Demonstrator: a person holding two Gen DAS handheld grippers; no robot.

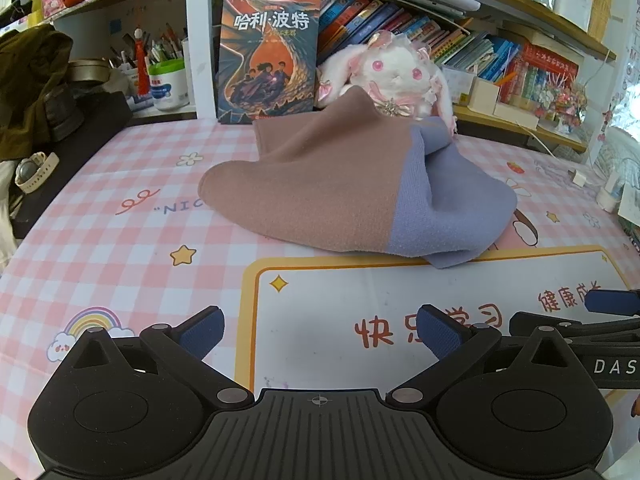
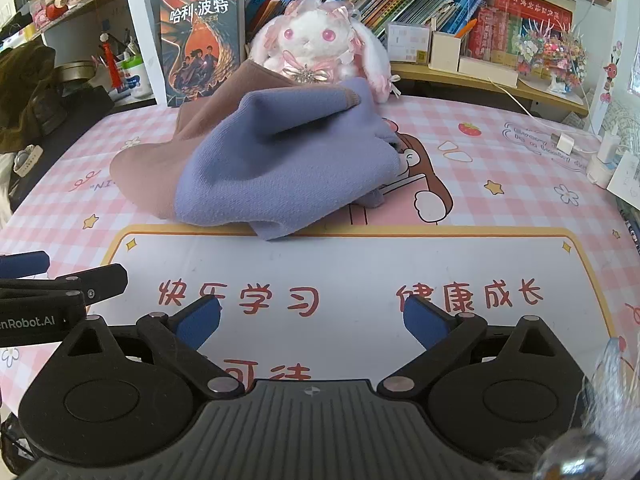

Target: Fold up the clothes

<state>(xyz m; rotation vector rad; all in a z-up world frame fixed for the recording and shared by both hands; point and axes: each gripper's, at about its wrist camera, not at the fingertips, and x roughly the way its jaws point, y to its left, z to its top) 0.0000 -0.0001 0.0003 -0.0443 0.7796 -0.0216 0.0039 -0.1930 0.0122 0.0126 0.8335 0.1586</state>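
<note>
I hold my left tool [image 1: 320,334] and my right tool [image 2: 311,318] side by side over the near white panel of the pink-checked printed mat on the table [image 2: 500,152], both with blue pads spread wide and nothing between them, so I judge they are ready for a first grab. The rumpled brown-and-lavender knit garment [image 1: 340,188] lies heaped mid-table beyond them, its far edge propped against the white-and-pink plush rabbit [image 2: 320,44], unfolded.
</note>
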